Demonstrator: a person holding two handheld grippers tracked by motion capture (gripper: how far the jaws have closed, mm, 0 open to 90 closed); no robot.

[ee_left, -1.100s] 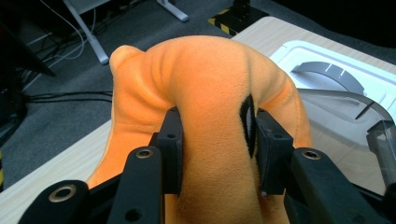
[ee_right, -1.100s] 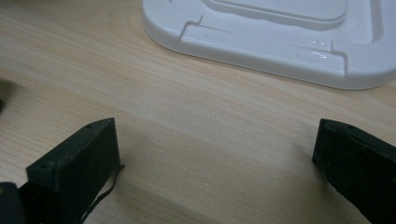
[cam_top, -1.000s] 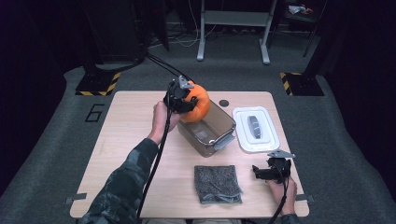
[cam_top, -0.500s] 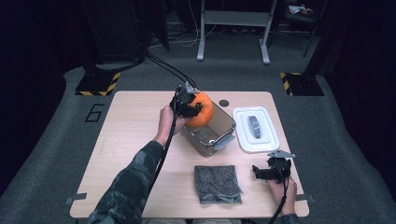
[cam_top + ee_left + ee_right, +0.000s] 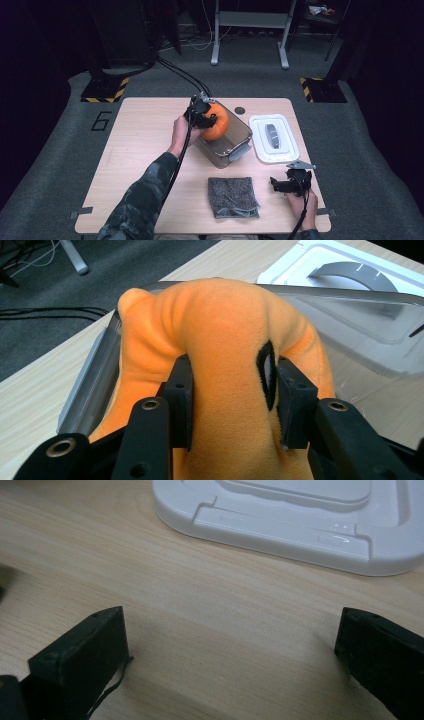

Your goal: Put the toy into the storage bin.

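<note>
Left gripper (image 5: 232, 405) squeezes an orange soft toy (image 5: 225, 340) between its two black jaws. In the left gripper view the plush bulges up over the pads and hides their inner faces, and the jaws are cut off by the bottom edge. A dark slit with a bit of white shows on the toy by one jaw; what it is cannot be made out. The toy's lower part is hidden behind the gripper.

In the high view the left gripper (image 5: 201, 113) holds the toy (image 5: 217, 122) at the far end of a clear box (image 5: 235, 142), over its opening. Whether the toy touches the bottom of the box cannot be told, because the gripper and the hand cover that side. The box wall (image 5: 350, 315) is see-through and shiny, so its edges are hard to follow.

Beside the box lies a white lid (image 5: 274, 139) with a grey handle. The left gripper view shows only a corner of the lid (image 5: 345, 270).

Near the front edge of the table (image 5: 140, 145) lies a grey cloth (image 5: 232, 196), well apart from the box.

Right gripper (image 5: 286, 184) rests low by the front right of the table, near the lid. In the right gripper view its jaws stand wide apart with only bare wood between them, and the gripper (image 5: 230, 645) holds nothing. Both jaws are cut off at the edges, and the lid (image 5: 295, 515) is cut off at the top.
</note>
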